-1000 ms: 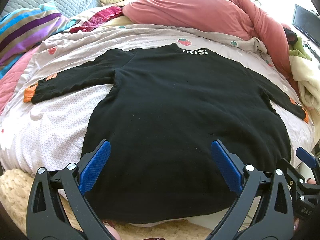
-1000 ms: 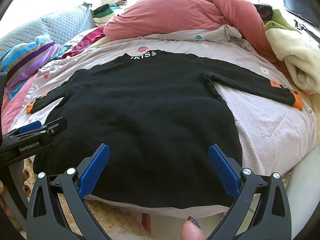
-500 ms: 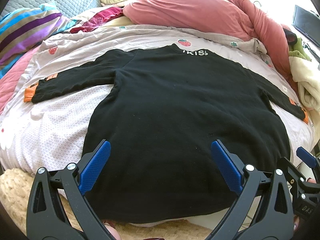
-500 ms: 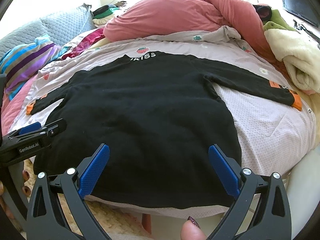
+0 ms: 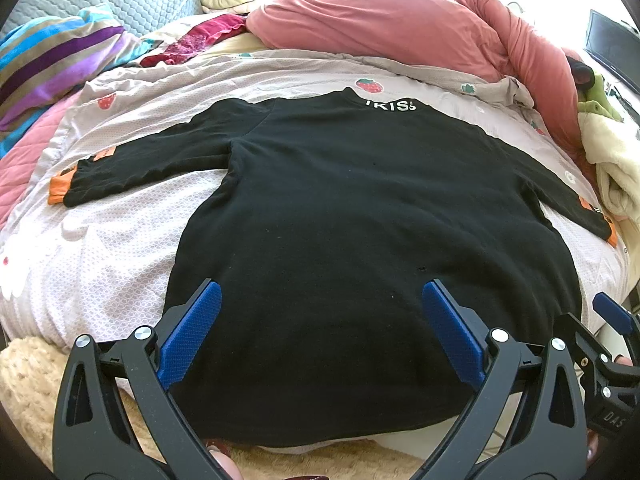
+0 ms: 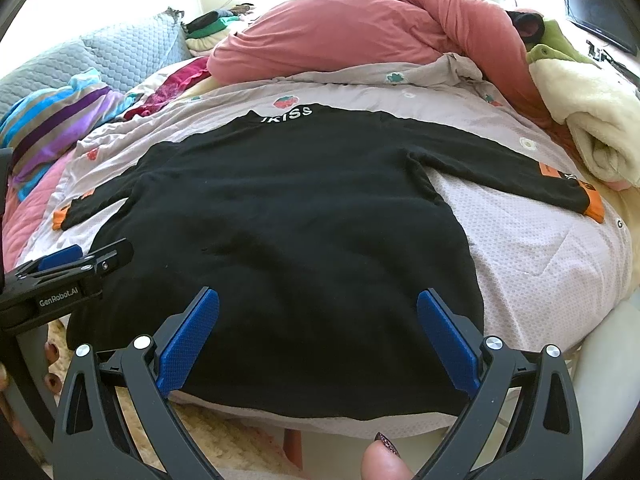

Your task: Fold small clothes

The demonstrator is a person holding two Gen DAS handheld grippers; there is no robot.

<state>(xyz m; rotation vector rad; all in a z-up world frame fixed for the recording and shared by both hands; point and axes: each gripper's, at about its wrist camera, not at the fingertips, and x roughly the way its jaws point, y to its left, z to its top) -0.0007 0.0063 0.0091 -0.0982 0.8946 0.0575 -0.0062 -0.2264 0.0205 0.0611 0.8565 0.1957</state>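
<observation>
Item: black long-sleeved knit sweater (image 5: 360, 240), flat on my bed's pale dotted quilt (image 5: 100, 264), collar far, hem nearest. My left tongs (image 5: 322, 320) and right tongs (image 6: 318, 324) hover gaping, empty, at hem; each equally near its sleeve.

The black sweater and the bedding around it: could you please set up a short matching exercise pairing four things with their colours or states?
Things:
1. black sweater
2. sleeve cuff
3. duvet
4. left gripper

Colour or state:
a. orange
b. open, holding nothing
c. spread flat, sleeves out
d. pink, bunched up at the far side

Pairs: 1-c, 2-a, 3-d, 4-b
</observation>
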